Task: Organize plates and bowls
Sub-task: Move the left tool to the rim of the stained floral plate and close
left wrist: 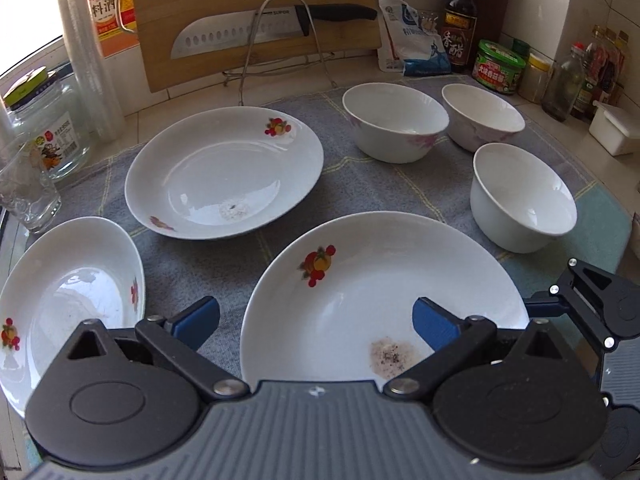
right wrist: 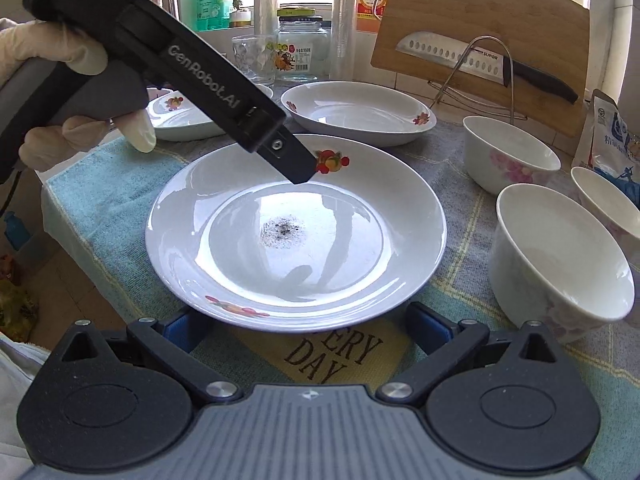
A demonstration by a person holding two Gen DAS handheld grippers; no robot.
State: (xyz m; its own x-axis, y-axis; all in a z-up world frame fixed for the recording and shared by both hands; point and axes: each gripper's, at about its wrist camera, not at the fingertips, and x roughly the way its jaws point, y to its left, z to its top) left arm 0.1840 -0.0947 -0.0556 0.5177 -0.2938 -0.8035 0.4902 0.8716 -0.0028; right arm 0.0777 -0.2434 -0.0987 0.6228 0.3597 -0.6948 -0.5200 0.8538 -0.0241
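Three white plates with fruit prints lie on a cloth. The near plate (left wrist: pixel 360 292) (right wrist: pixel 296 232) has a dark smudge at its centre. A second plate (left wrist: pixel 224 172) (right wrist: pixel 360 112) lies behind it, a third (left wrist: pixel 68 300) (right wrist: pixel 180 114) to the left. Three white bowls (left wrist: pixel 394 120) (left wrist: pixel 482 114) (left wrist: pixel 522 196) stand at the right; they also show in the right wrist view (right wrist: pixel 510 152) (right wrist: pixel 560 260) (right wrist: pixel 612 200). My left gripper (left wrist: pixel 316 320) is open over the near plate's edge; it also shows from the right wrist (right wrist: pixel 298 160). My right gripper (right wrist: pixel 306 328) is open at that plate's front rim; it also shows in the left wrist view (left wrist: pixel 592 300).
A cutting board (left wrist: pixel 256 20) with a knife (left wrist: pixel 248 32) on a wire rack leans at the back. Glass jar (left wrist: pixel 44 128), tumbler (left wrist: pixel 24 192), sauce bottles (left wrist: pixel 460 16), seasoning jars (left wrist: pixel 498 66) and a white box (left wrist: pixel 614 128) line the counter. The grey-blue cloth (left wrist: pixel 400 192) covers the worktop.
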